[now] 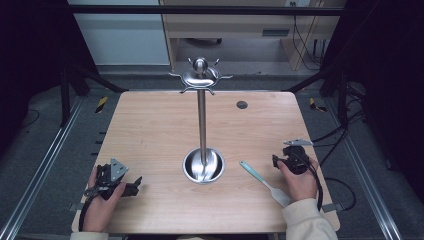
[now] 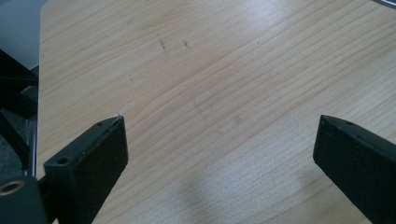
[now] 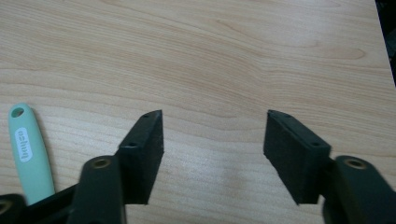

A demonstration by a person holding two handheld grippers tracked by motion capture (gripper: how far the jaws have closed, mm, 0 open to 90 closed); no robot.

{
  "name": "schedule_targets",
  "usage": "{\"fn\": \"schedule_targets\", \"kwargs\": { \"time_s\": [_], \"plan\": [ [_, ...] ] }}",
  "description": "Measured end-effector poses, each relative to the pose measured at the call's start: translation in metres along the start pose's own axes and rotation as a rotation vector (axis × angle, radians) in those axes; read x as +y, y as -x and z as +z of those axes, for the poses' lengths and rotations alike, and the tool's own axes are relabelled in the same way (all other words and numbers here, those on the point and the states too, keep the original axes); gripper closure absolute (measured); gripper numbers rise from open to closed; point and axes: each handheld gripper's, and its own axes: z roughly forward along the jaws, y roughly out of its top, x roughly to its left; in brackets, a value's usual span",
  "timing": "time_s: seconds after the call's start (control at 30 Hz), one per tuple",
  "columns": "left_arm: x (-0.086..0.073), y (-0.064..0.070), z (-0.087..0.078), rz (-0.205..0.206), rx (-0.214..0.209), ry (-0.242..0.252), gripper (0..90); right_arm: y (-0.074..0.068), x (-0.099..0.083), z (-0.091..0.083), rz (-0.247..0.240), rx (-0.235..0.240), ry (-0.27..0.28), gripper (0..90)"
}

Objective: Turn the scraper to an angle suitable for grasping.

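**Spatula lies free beside the hook stand, both grippers released**

A steel hook stand (image 1: 202,120) rises from a round dished base at the middle of the wooden surface (image 1: 150,130), with small hooks ringing its top. To the right of the base lies a spatula (image 1: 264,182) with a mint-green handle and a pale flat blade; the handle end points toward the base and the blade toward the person's side of the surface.

The right gripper (image 1: 291,157) rests just right of the spatula, jaws spread and holding nothing. In the right gripper view the handle (image 3: 27,151), with its hanging hole, sits just left of the jaws. The left gripper (image 1: 120,184) rests well left of the base, jaws wide apart over bare wood.

The spatula looks light and stiff. Its smooth handle may slip, so mid-handle seems the best hold, leaving the hole free for a hook.
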Motion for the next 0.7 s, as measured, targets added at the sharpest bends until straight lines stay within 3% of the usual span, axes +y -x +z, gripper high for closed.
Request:
{"fn": "schedule_targets", "kwargs": {
  "time_s": [0.07,0.37,0.53,0.7],
  "plan": [
    [0.0,0.0,0.0,0.004,0.001,-0.002,2.9,-0.002,0.001,0.001,-0.009,0.014,0.002,52.8],
    [0.0,0.001,0.0,0.007,-0.006,-0.001,2.9,-0.021,0.003,0.004,-0.093,0.089,-0.01,79.5],
    [0.0,0.0,0.0,0.005,-0.002,-0.002,2.9,-0.032,0.004,0.005,-0.127,0.146,-0.016,89.0],
    [0.001,0.001,0.0,0.01,-0.004,-0.002,2.9,-0.044,0.004,0.006,-0.176,0.189,-0.024,90.0]
  ]
}}
